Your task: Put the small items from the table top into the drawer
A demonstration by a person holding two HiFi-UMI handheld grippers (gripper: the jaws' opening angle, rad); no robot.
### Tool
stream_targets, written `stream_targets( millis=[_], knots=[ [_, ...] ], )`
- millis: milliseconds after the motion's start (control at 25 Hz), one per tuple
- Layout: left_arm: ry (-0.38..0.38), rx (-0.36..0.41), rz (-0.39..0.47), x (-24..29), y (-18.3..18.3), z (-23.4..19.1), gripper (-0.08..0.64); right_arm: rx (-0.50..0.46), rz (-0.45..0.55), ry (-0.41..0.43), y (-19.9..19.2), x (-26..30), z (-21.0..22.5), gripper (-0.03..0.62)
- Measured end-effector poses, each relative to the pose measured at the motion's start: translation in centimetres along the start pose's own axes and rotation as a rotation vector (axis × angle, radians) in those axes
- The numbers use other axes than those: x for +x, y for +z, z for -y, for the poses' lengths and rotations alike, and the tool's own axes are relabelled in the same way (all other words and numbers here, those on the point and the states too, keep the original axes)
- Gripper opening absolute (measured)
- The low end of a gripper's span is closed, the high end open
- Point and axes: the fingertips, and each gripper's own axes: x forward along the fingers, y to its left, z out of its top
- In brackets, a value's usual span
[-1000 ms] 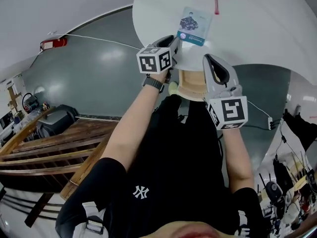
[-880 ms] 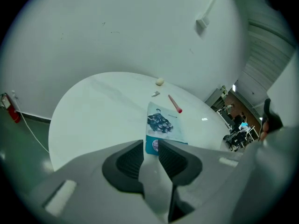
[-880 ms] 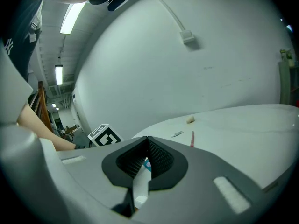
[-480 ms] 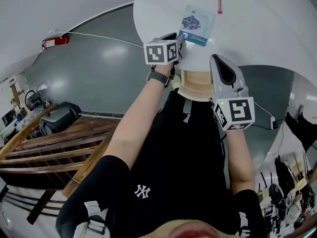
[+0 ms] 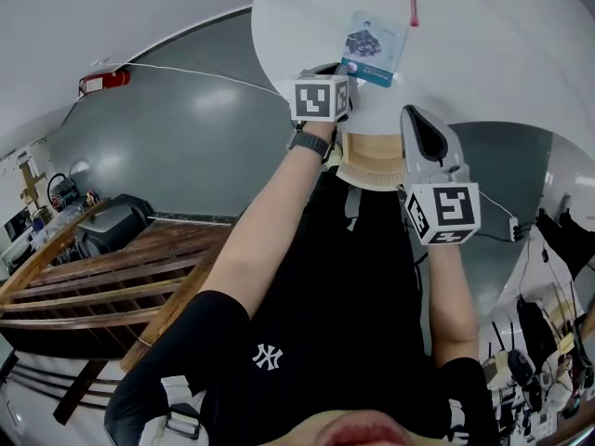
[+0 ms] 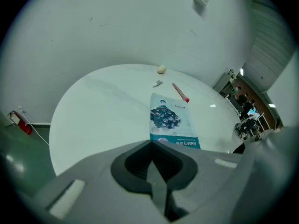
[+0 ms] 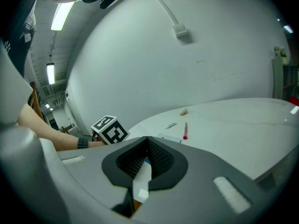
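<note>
Drawer (image 5: pixel 368 163), nearer than booklet (image 6: pixel 170 120), partly hidden by left gripper (image 6: pixel 151 166) and right gripper (image 7: pixel 145 164) (both with jaws closed together). Booklet's teal-band print is unreadable. Beyond booklet lie red pen (image 6: pixel 180 92), small metal piece (image 6: pixel 158 83), pale lump (image 6: pixel 161 69).

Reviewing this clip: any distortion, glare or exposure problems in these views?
Head view: strong fisheye, the round white table bows and the floor curves. Left gripper view: black vignette at the corners, booklet sharp, one small glare spot on the tabletop. Right gripper view: ceiling light strip blown out, wall bulges.
</note>
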Motion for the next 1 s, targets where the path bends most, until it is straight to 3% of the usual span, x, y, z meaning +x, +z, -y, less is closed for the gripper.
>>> stream_targets(
  millis=[360,800,1000],
  knots=[
    [-0.044,0.050,0.014,-1.9,-1.7,1.5,0.000,0.014,-0.003,-0.027,-0.5,-0.7,0.4,0.023],
    [-0.141,0.069,-0.011,-4.4,-7.0,4.1,0.000,0.005,0.010,-0.074,-1.2,-2.0,-0.5,0.023],
    [-0.178,0.112,-0.015,-5.3,-8.9,5.1,0.000,0.069,0.036,-0.105,-1.7,-2.8,-0.2,0.023]
  ],
)
